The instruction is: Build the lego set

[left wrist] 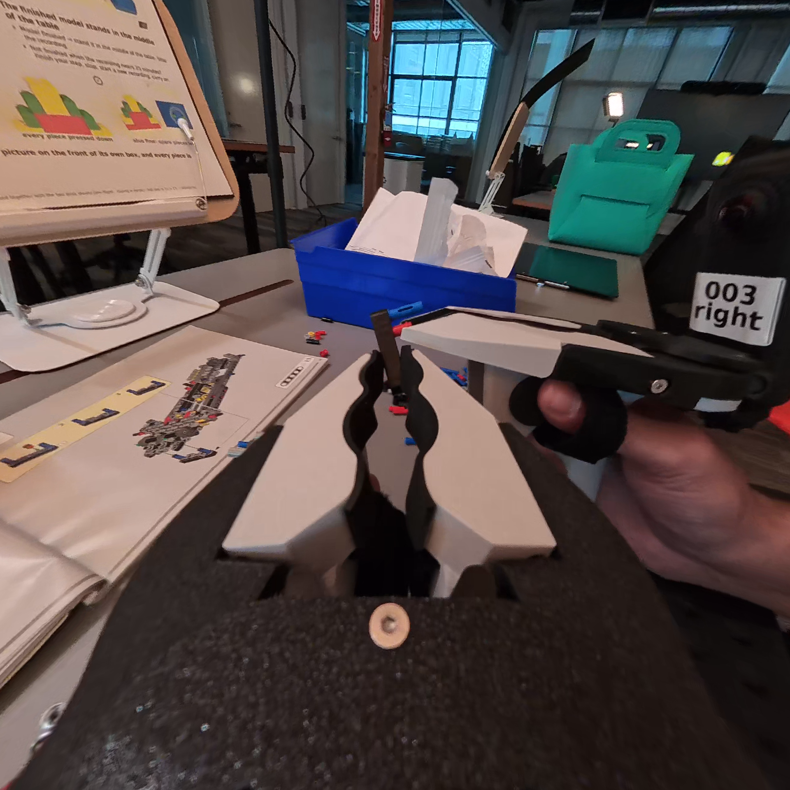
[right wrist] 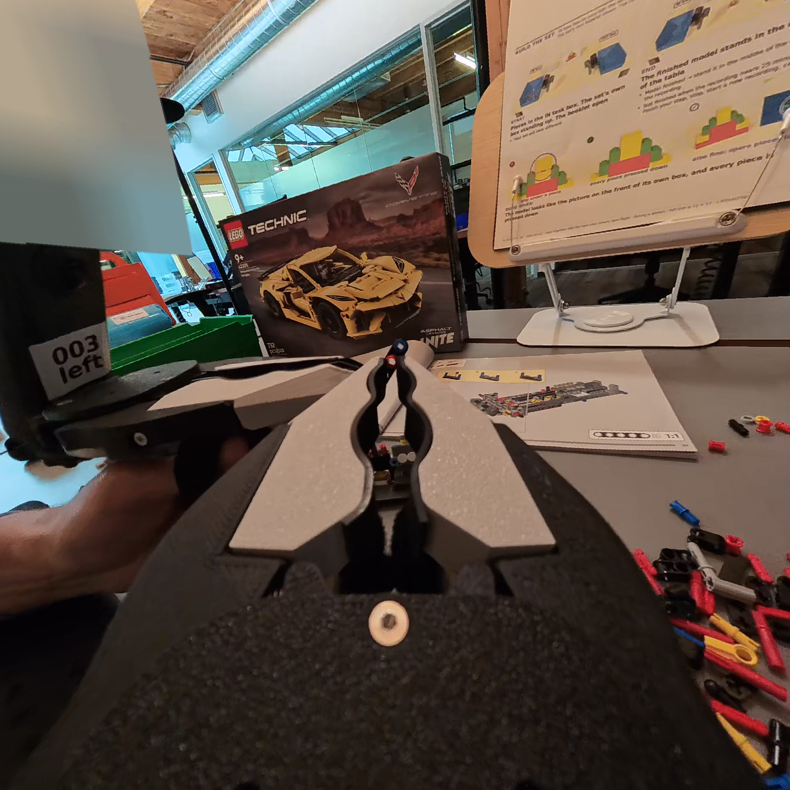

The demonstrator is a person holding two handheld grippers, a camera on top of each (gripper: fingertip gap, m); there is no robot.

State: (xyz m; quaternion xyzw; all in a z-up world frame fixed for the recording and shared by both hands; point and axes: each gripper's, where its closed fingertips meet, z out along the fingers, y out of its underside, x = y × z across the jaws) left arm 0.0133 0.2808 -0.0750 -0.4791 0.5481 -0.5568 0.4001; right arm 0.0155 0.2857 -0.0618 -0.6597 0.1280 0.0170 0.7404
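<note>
Left gripper (left wrist: pixel 391 363) pinches a dark beam (left wrist: pixel 388 348) upright; right gripper (right wrist: pixel 392 363), clamped on blue and red pins (right wrist: pixel 395 352), sits just right of that beam, pins pointing toward it.

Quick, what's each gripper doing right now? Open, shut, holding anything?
Left gripper: shut on a dark beam that stands up between its tips.
Right gripper: shut on a small pin piece with red and blue ends, at its tips.

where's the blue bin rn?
Left wrist view, centre background: the blue bin sits on the table beyond the left gripper, white papers inside.
</note>
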